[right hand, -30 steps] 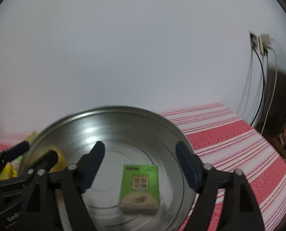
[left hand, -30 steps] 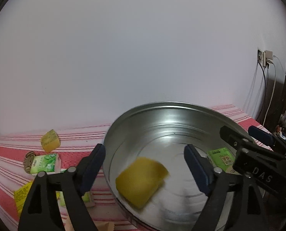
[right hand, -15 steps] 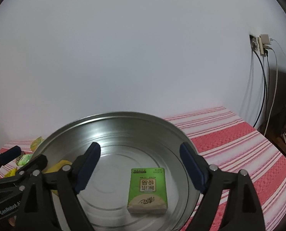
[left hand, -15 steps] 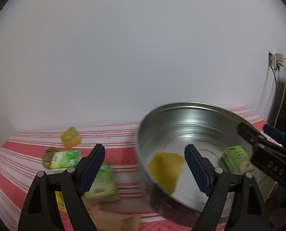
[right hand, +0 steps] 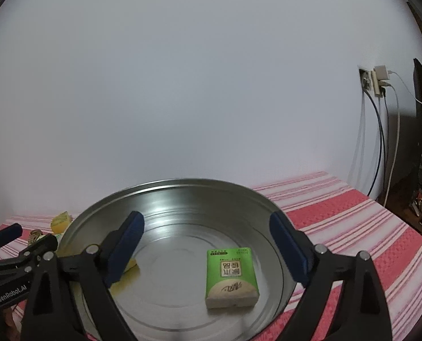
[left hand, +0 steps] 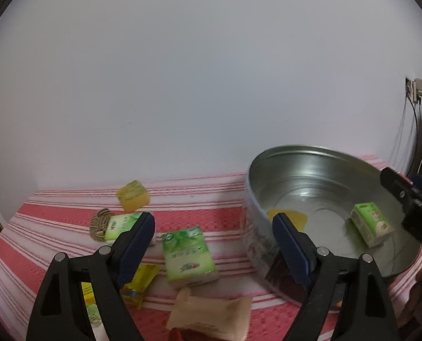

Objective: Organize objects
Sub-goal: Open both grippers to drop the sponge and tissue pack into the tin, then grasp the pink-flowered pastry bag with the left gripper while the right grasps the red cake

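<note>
The left gripper (left hand: 213, 241) stands wide with nothing between its pads, poised over the loose things on the striped counter (left hand: 211, 207). A green tissue pack (left hand: 188, 255) lies right between its fingers, at about six o'clock from the yellow sponge (left hand: 133, 195) by the wall. Beside the left finger sit another green pack (left hand: 120, 224), a coil of rope (left hand: 99, 224) and a yellow packet (left hand: 139, 281); a tan wrapper (left hand: 211, 315) lies nearest the camera.

The right gripper (right hand: 208, 247) has just been opening and hangs empty over the pan (right hand: 77, 224), a green pack (right hand: 230, 277) lying flat on the pan floor below it, untouched. A yellow sponge (right hand: 125, 272) lies at the pan's nine o'clock side.

What worries me: the things on the counter are crowded, so a close on the middle pack could catch the yellow packet or nudge the wrapper off the near edge. The pack is soft and could squash or slip out on the way across. The pan wall rises at three o'clock of the left gripper, just beside its right finger; a low carry could knock it and shove the pan. The two grippers are also near each other over the pan.
</note>
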Tool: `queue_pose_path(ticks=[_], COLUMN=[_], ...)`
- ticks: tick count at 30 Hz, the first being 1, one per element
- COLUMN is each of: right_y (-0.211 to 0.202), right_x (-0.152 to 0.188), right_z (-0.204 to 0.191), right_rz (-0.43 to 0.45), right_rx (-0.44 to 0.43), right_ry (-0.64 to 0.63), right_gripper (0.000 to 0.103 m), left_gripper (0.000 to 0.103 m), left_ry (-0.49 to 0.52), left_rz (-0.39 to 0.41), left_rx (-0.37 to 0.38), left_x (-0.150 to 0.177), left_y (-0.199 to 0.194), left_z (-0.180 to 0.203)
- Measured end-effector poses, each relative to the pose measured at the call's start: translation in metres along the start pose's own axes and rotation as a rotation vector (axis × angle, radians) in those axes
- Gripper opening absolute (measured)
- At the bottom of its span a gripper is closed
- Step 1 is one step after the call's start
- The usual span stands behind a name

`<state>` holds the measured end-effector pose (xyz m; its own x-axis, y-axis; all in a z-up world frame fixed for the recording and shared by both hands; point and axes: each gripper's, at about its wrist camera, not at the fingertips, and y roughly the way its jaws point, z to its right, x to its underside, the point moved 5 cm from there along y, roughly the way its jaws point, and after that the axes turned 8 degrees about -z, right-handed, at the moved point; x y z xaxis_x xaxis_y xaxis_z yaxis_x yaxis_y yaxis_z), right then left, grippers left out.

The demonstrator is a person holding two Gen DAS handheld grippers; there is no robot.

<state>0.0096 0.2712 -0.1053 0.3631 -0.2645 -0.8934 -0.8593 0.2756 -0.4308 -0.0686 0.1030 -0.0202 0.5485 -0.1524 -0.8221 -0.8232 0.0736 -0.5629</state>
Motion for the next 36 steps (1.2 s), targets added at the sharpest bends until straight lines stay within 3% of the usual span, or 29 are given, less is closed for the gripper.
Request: queue_pose_path(ticks=[15, 20, 25, 32, 36], right_y=[-0.021, -0.030, -0.041, -0.052, -0.047], right_x=[0.013, 0.021, 0.030, 0.043, 0.050], right_z=[-0.024, -0.041, -0.071, -0.115, -0.133], right_rz=[0.015, 0.003, -0.009, -0.025, -0.108], right_rx=[0.007, -0.043, -0.091, -0.171, -0.258], right_ry=[-0.056, -0.069, -0.128, -0.270, -0.308], right_gripper=[0.095, 0.095, 0.095, 0.094, 0.090], left_gripper=[0.087, 0.087, 0.087, 0.086, 0.086], left_ry=[-0.035, 0.000, -0.026, -0.074, -0.072], left_rz=[-0.061, -0.081, -0.127, -0.221, -0.285], left_rx=[-0.016, -0.041, -0.059, -0.001, 0.059], left_x=[0.017, 0.026, 0.037, 0.058, 0.070], left_y=[-0.005, -0.006, -0.001, 0.004, 0.008], left_z=[-0.045, -0.068, -0.100, -0.133, -0.135])
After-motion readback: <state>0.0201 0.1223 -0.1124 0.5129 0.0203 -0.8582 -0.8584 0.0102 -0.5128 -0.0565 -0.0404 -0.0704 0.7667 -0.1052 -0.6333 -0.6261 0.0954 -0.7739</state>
